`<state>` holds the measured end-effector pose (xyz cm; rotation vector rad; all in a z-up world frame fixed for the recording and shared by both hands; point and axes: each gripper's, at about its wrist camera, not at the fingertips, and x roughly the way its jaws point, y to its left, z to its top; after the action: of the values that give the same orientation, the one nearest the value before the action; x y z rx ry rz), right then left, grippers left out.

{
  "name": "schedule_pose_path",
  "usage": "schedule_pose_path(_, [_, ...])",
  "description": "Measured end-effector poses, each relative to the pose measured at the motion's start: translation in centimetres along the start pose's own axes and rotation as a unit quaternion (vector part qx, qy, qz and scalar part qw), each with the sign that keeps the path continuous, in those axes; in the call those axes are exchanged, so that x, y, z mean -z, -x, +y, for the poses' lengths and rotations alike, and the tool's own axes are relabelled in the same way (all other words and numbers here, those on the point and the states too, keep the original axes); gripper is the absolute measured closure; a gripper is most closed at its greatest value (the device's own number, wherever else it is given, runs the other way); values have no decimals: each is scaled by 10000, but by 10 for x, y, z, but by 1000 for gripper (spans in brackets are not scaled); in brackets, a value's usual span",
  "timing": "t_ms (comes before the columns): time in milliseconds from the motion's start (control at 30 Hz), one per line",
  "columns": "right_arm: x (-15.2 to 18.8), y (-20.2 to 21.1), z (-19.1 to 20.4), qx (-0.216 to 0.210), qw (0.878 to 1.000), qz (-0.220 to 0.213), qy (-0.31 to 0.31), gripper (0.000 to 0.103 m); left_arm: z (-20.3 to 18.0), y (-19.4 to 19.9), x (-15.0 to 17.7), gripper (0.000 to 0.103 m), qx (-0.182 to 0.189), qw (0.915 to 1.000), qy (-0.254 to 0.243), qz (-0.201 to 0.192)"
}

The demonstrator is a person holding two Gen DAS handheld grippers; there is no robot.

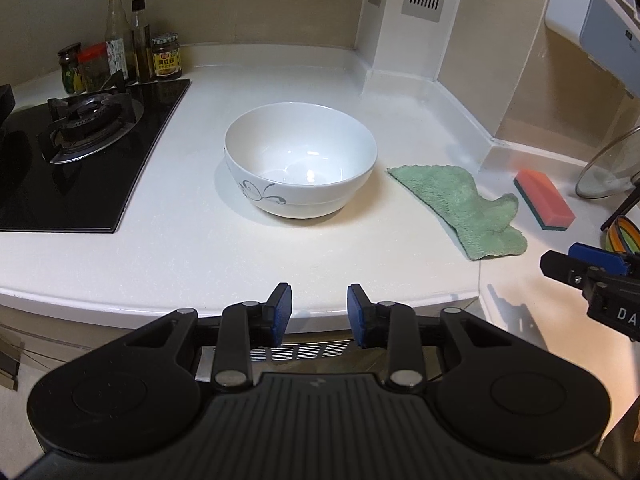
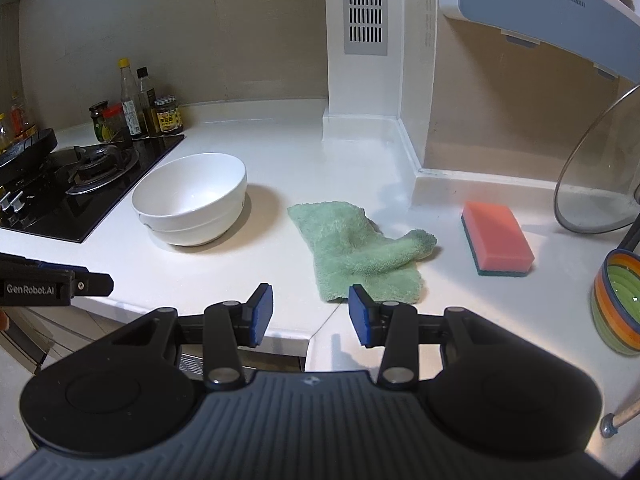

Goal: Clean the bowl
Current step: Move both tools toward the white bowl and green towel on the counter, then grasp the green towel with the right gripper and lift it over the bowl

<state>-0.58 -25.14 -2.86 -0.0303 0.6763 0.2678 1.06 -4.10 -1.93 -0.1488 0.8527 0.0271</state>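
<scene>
A white bowl (image 1: 301, 158) with a grey swirl pattern stands upright and empty on the white counter (image 1: 168, 256); the right wrist view shows the bowl (image 2: 190, 198) at left. A crumpled green cloth (image 1: 460, 208) lies to its right, and the cloth (image 2: 356, 250) sits just ahead of my right gripper (image 2: 310, 314). An orange sponge (image 1: 545, 199) with a green underside lies farther right, also seen as the sponge (image 2: 498, 238). My left gripper (image 1: 319, 314) hovers open at the counter's front edge, facing the bowl. The right gripper is open and holds nothing.
A black gas hob (image 1: 80, 152) fills the left side, with sauce bottles and jars (image 1: 124, 60) behind it. A glass lid (image 2: 600, 172) leans at the right, beside a striped green bowl (image 2: 618, 304). A white pillar with a vent (image 2: 366, 44) stands at the back.
</scene>
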Motion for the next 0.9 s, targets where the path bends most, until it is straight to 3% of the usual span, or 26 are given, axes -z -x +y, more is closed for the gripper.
schedule_pose_path(500, [-13,-16,-4,237,9997,17,-110,66,4,-25,-19,69,275,9996,-103,-9])
schedule_pose_path(733, [-16,-30,-6,327,9992,119,-176,66,14,-35,-24,69,288,9989,-85,-347])
schedule_pose_path(900, [-20,-46,-9,369,9989,219,-182,66,23,-44,-31,69,145,9996,-191,-135])
